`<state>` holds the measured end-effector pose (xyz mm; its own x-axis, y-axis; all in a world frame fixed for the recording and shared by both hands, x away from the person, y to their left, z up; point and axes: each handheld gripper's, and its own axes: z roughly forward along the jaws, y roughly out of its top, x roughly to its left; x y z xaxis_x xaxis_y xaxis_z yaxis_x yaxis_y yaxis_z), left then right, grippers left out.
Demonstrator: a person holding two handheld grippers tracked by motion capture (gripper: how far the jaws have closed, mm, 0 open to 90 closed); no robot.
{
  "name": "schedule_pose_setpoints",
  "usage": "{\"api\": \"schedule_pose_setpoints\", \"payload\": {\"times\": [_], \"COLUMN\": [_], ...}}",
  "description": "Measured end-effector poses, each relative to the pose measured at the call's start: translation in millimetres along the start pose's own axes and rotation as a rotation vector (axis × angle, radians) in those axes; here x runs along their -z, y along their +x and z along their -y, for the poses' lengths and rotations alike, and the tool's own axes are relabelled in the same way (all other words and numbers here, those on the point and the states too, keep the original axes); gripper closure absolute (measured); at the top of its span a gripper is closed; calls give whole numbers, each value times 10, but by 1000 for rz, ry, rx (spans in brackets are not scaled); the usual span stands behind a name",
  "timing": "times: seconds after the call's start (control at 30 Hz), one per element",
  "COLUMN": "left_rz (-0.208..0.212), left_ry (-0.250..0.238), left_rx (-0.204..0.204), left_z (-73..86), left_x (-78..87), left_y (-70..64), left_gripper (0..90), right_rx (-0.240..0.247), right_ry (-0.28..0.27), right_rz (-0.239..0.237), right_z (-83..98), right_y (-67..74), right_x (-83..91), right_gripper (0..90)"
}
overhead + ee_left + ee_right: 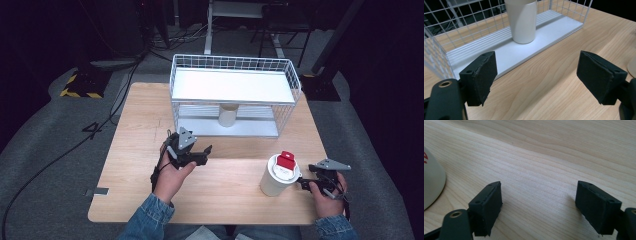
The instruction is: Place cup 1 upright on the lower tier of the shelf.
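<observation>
I am looking down at a light wooden tabletop [230, 200] from above. A white wire rack [235, 85] with two shelves is standing at its far side. A white lidded cup [274, 184] with a red tab on top is sitting upright near the front right of the tabletop. A plain cup [227, 116] is standing upright on the rack's lower shelf.

My left claw [206, 155] is hovering over the tabletop in front of the rack and pointing toward the plain cup, well short of it. Its jaws are spread, with nothing between them. My right claw [302, 182] is resting just beside the lidded cup, on its right. Its jaws are also spread, with bare wood between them.
</observation>
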<state>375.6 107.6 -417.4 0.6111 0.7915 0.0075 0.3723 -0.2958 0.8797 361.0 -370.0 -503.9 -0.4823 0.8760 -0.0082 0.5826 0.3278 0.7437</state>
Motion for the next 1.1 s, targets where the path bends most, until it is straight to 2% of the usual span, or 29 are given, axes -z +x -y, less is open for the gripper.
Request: {"api": "schedule_pose_setpoints", "payload": {"times": [0.1,0.17,0.5,0.6,0.87,0.93,1.0,1.1], "left_rz": [-1,-1,-8,-14,-29,-23,1,4], "left_ry": [11,23,72,89,118,128,149,183], "left_rx": [3,8,-3,1,47,40,42,-5], "left_z": [57,94,263,379,617,656,700,765], "left_x": [72,117,321,416,577,600,604,613], "left_y": [62,101,198,254,387,411,423,450], "left_gripper": [174,174,169,169,169,168,165,156], "right_rx": [-1,-21,-24,-24,-23,-24,-22,-3], "right_ry": [1,9,13,13,14,14,13,7], "right_rz": [2,17,19,19,19,18,12,-7], "right_z": [0,-3,-5,-5,-5,-5,-6,-10], "right_y": [-1,-8,-14,-14,-15,-14,-18,-17], "right_x": [0,-10,-13,-13,-12,-13,-11,-14], "right_gripper": [206,146,144,143,144,144,150,175]}}
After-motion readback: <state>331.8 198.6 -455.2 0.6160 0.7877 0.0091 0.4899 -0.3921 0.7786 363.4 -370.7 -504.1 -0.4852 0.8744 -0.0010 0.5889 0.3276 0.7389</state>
